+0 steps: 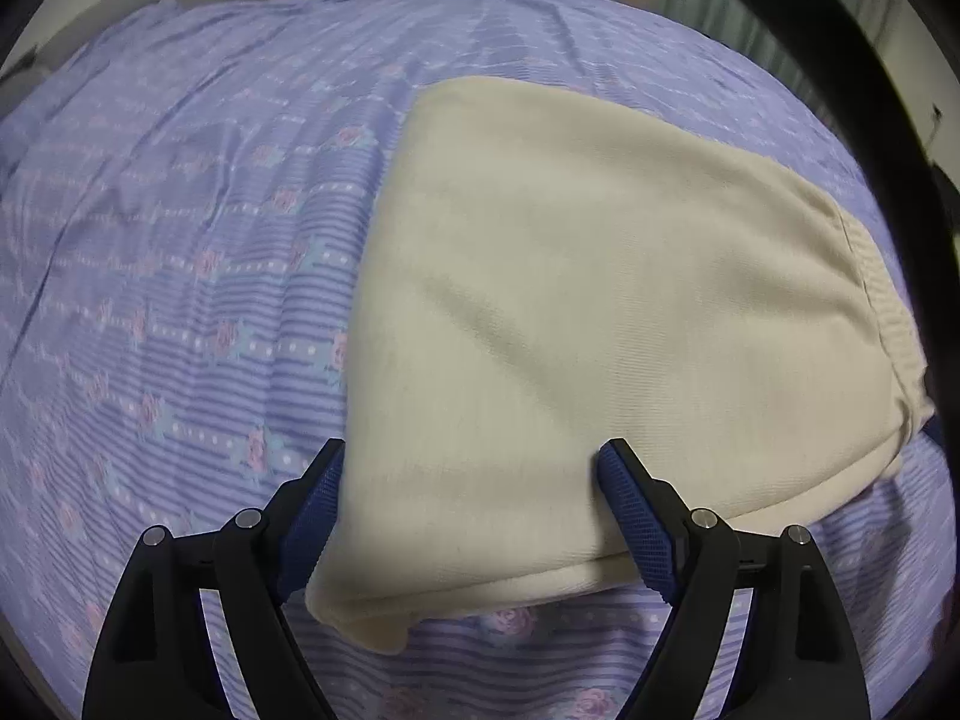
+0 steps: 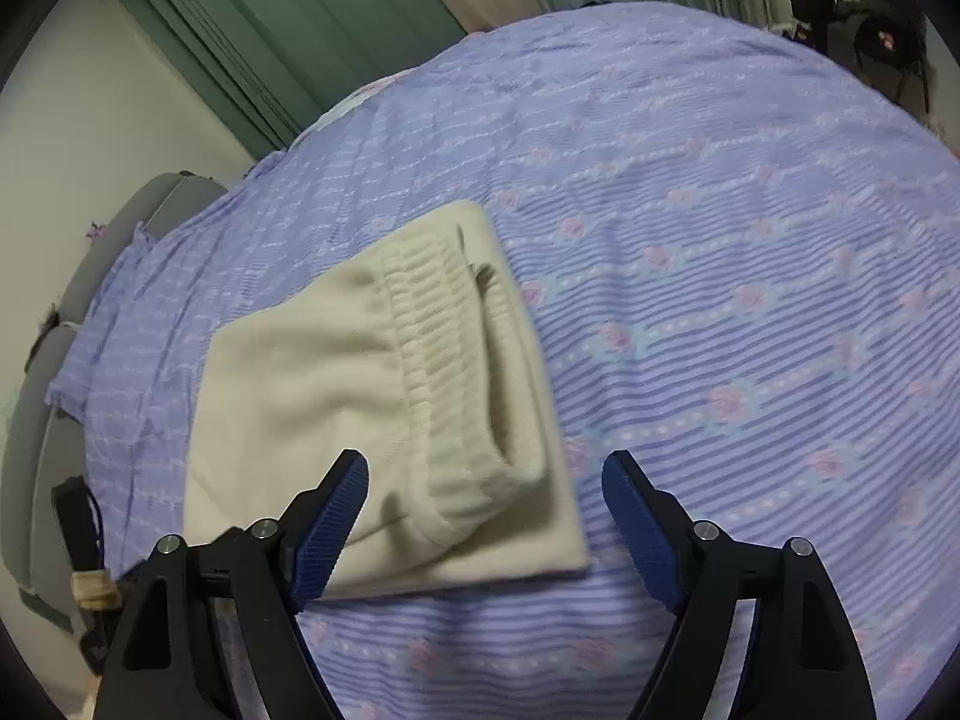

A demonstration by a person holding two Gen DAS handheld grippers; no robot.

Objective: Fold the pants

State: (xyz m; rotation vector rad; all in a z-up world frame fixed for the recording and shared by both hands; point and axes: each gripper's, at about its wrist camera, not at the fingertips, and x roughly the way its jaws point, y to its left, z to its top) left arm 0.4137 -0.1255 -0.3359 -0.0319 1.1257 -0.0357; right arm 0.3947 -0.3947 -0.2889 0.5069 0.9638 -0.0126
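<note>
Cream pants (image 1: 588,324) lie folded into a compact stack on a purple flowered bedsheet (image 1: 180,276). In the left wrist view my left gripper (image 1: 471,456) is open, its blue-padded fingers (image 1: 624,498) straddling the near folded edge, holding nothing. In the right wrist view the pants (image 2: 336,396) show their ribbed elastic waistband (image 2: 432,348) on top. My right gripper (image 2: 486,474) is open and empty, just above the waistband's near corner.
The bedsheet (image 2: 720,300) covers the whole bed. Green curtains (image 2: 288,30) hang behind it. A grey headboard (image 2: 78,276) lies at the left. A dark bag (image 2: 864,30) sits beyond the far right corner. A black strap (image 2: 78,528) hangs at the left edge.
</note>
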